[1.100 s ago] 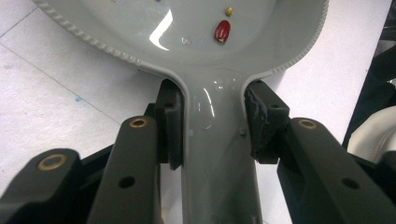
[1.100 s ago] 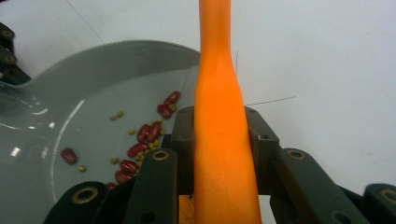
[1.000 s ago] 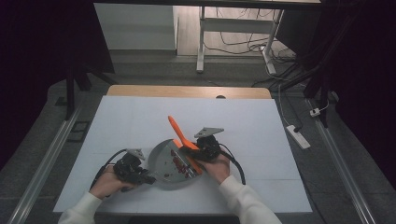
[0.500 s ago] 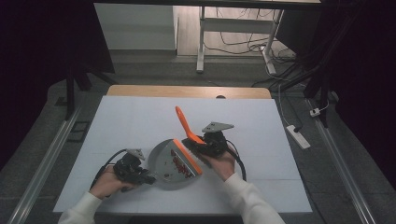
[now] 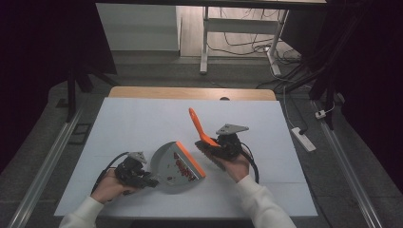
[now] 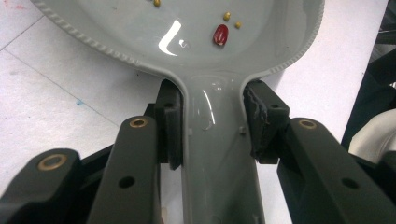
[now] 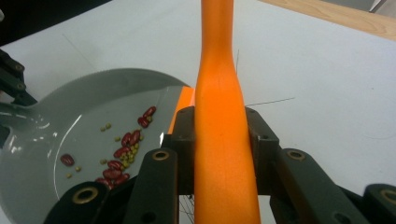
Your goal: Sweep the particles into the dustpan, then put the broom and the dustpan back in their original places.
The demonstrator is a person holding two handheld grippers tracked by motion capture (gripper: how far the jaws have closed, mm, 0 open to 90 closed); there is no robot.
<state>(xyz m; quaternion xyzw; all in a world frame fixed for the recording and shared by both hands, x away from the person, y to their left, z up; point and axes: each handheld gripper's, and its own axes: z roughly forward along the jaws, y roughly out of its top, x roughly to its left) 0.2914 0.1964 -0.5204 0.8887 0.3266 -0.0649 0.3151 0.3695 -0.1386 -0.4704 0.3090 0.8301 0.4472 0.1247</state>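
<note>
- Looking down in the high view, the left gripper [image 5: 142,176] clamps the handle of a grey plastic dustpan [image 5: 172,167] lying on the white table [image 5: 142,123]; the right gripper [image 5: 214,145] grasps an orange plastic brush handle [image 5: 197,126], lifted beside the pan's orange lip.
- Left gripper view: jaws clenched on the dustpan's handle [image 6: 217,154]; red beans [image 6: 221,33] lie inside.
- Right gripper view: jaws pinch the orange handle [image 7: 223,140]; beans are heaped in the pan [image 7: 84,112].

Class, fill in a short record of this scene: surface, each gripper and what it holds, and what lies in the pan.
Surface: white table
Left gripper: shut on grey dustpan handle
Right gripper: shut on orange brush, lifted beside the pan's orange lip
Pan contents: red beans and small yellow grains
</note>
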